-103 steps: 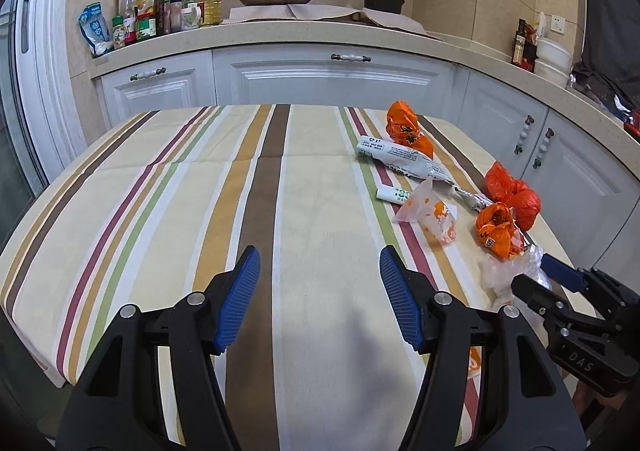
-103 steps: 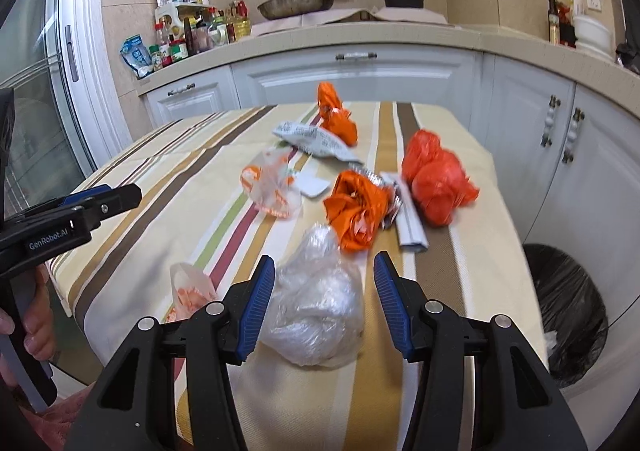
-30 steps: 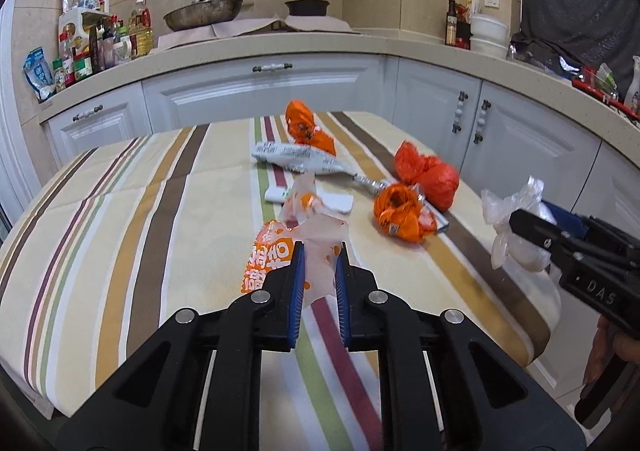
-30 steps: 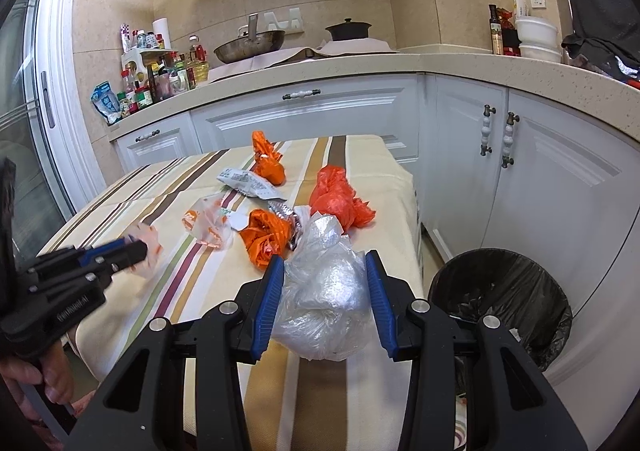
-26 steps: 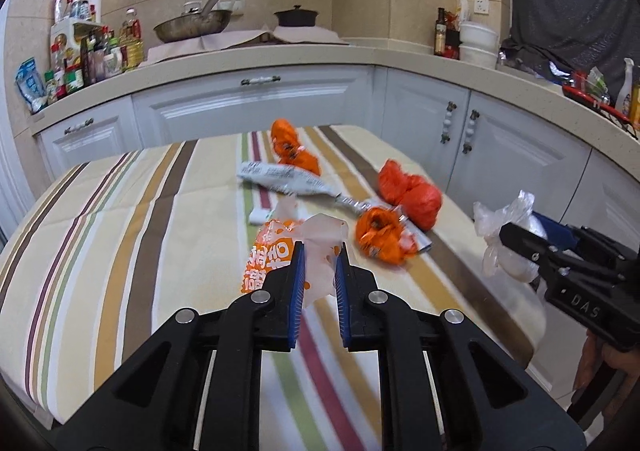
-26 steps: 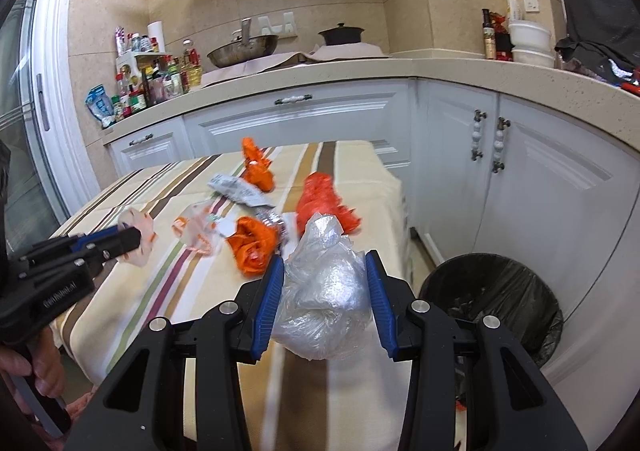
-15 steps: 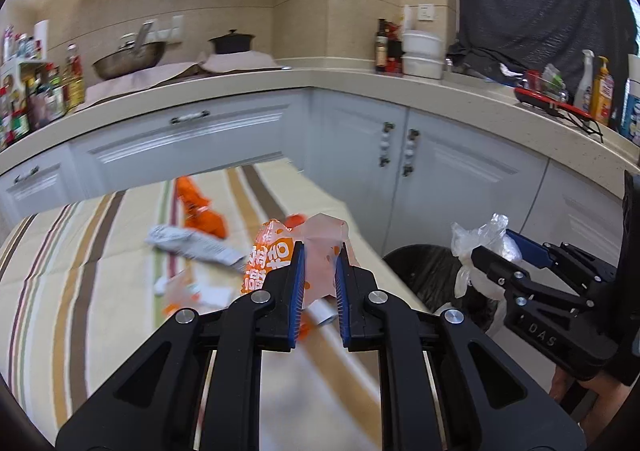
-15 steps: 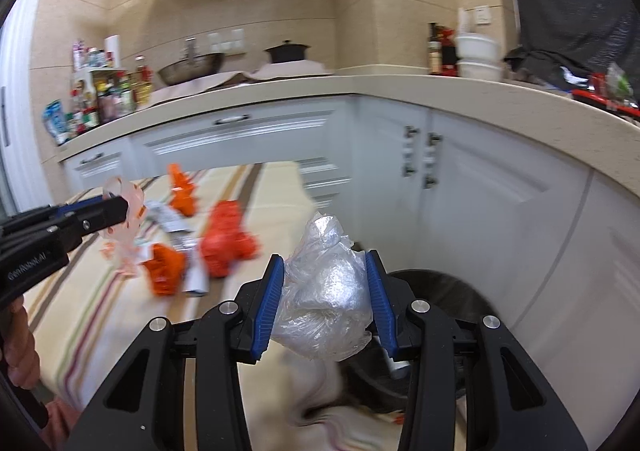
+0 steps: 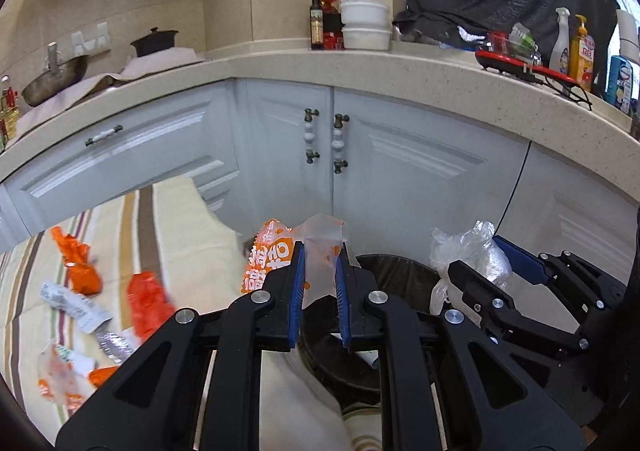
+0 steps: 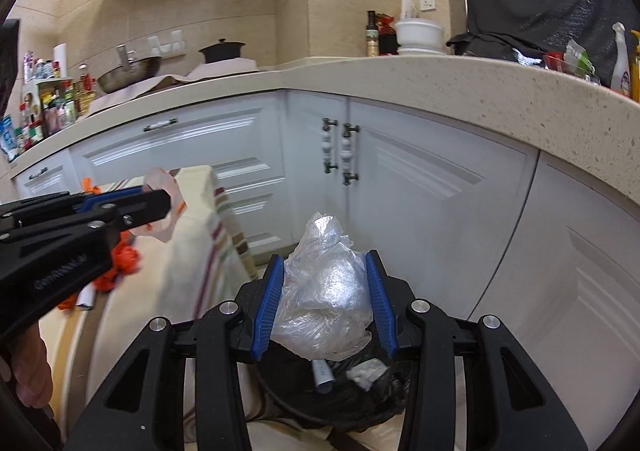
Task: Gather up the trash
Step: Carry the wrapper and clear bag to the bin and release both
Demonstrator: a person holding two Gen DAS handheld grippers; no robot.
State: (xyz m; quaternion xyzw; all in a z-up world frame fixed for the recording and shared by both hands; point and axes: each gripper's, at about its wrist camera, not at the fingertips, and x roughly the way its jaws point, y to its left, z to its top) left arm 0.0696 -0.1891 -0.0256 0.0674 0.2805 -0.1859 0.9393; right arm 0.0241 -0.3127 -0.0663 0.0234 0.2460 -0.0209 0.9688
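My left gripper (image 9: pixel 319 257) is shut on an orange-and-clear printed wrapper (image 9: pixel 280 251), held in the air beyond the table's right edge, near the rim of a black-lined trash bin (image 9: pixel 384 271). My right gripper (image 10: pixel 325 273) is shut on a crumpled clear plastic bag (image 10: pixel 326 291), directly above the trash bin (image 10: pixel 352 391), which holds a white tube and crumpled paper. The right gripper (image 9: pixel 480 255) with its clear plastic bag (image 9: pixel 466 251) shows at the right of the left wrist view. The left gripper (image 10: pixel 160 203) and its wrapper (image 10: pixel 166 211) show at the left of the right wrist view.
The striped table (image 9: pixel 180 235) still bears orange bags (image 9: pixel 148 303), a white packet (image 9: pixel 72 303) and other wrappers. White cabinet doors (image 10: pixel 420 187) stand close behind the bin, under a speckled counter (image 9: pixel 400 71) crowded with bottles and bowls. A hand (image 10: pixel 28 375) holds the left gripper.
Both grippers swung right, off the table and toward the trash bin, each keeping its piece of trash. The right gripper now hangs over the bin's mouth.
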